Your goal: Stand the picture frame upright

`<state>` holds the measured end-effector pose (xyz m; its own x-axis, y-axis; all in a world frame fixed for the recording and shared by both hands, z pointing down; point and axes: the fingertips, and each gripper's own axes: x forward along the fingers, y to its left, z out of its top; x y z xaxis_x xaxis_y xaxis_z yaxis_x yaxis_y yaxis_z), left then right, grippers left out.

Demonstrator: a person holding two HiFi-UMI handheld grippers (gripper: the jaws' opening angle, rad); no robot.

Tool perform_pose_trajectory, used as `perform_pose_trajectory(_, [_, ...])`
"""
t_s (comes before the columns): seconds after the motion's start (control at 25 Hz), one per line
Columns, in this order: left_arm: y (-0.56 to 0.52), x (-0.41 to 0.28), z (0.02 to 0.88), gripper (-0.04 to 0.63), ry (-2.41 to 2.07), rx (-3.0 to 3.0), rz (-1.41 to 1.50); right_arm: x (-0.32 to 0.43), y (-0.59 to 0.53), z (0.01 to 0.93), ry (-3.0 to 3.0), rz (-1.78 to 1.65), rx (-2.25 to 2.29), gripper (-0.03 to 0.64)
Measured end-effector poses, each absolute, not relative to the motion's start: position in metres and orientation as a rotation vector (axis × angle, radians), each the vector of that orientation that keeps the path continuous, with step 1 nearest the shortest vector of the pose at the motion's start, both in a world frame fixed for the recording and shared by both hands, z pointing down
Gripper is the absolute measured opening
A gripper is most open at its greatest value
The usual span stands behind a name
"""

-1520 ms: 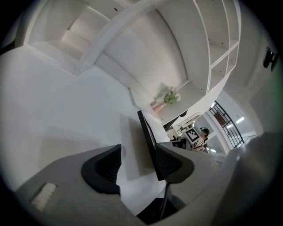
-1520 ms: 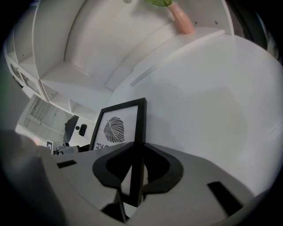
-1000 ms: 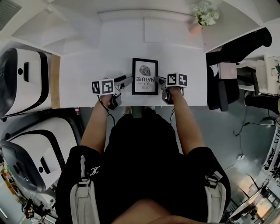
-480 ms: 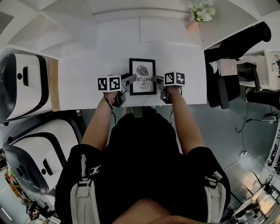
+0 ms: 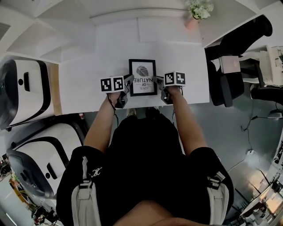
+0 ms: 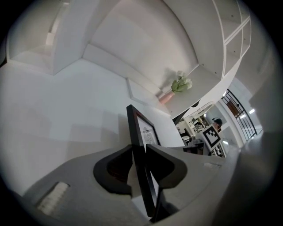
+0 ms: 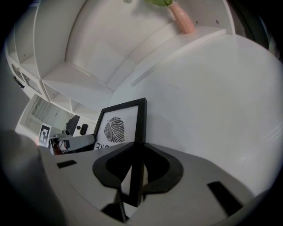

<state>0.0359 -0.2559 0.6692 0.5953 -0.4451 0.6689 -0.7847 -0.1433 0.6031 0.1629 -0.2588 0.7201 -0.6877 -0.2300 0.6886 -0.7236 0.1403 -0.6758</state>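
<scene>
A black picture frame (image 5: 142, 77) with a leaf print lies face up on the white table (image 5: 88, 70), its lettering upside down to me. My left gripper (image 5: 127, 84) is at its left edge. In the left gripper view the jaws have just been closing, and the left gripper (image 6: 140, 150) now pinches the frame's black rim (image 6: 140, 128). My right gripper (image 5: 159, 83) holds the opposite edge. In the right gripper view the right gripper (image 7: 138, 148) is shut on the frame (image 7: 119, 128). I cannot tell whether the frame's near end is off the table.
A pink vase of pale flowers (image 5: 196, 13) stands at the table's far right, also seen as the vase (image 6: 174, 88) and the vase (image 7: 181, 17). A black chair (image 5: 230, 79) is to the right, white machines (image 5: 22, 84) to the left. The table's front edge runs just under both grippers.
My left gripper has moved right to the frame's left edge and its jaws have closed around that edge. The right gripper has kept its grip and place.
</scene>
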Motion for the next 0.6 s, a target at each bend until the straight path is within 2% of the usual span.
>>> perform_pose_trajectory(0.36, [-0.257,0.039,0.663,0.098,-1.037,1.791,0.411,0.164,-0.259,0.717,-2.018,1.495,0.957,0.071])
perform_pose_trajectory(0.6, [-0.264,0.031,0.640,0.095,-1.095,1.916,0.419,0.160,-0.276,0.680,-2.128,1.261,1.058,0.071])
